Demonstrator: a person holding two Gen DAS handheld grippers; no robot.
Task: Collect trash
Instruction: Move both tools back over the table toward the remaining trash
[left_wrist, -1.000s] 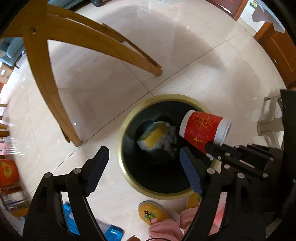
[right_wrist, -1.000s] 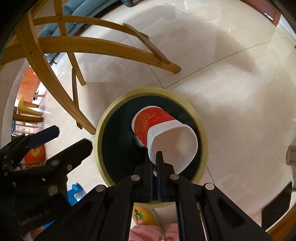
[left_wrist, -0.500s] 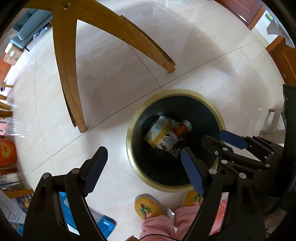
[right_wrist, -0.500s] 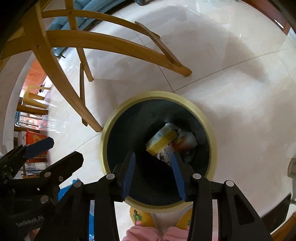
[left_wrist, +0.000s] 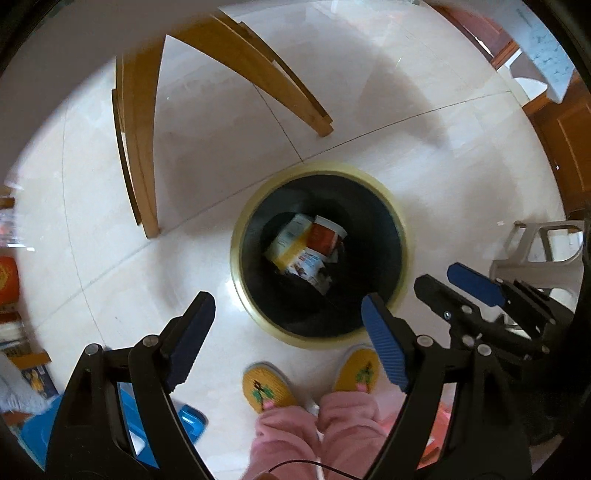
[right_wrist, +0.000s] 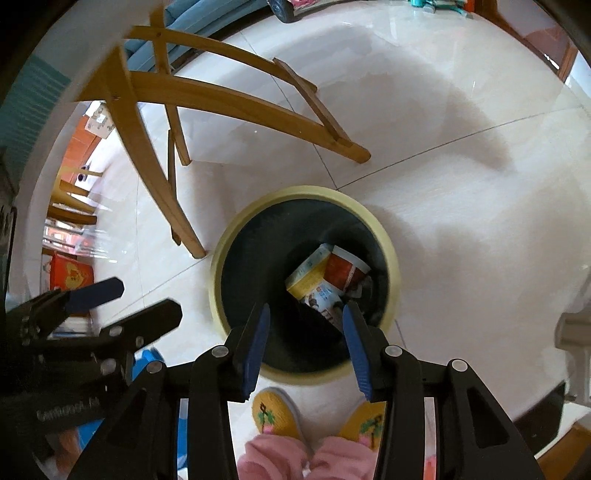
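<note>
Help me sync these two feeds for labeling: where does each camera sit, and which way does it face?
Left wrist: on the left gripper, facing down at the trash bin; its open fingers, slippers and pink trousers show.
Right wrist: on the right gripper, facing down at the bin; open fingers, the left gripper, slippers show.
Shared: bin, red cup inside, wooden chair legs.

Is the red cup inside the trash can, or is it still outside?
Inside. The red cup lies tipped on its side at the bottom of the trash can, beside a yellow carton. Both grippers are open and empty.
</note>
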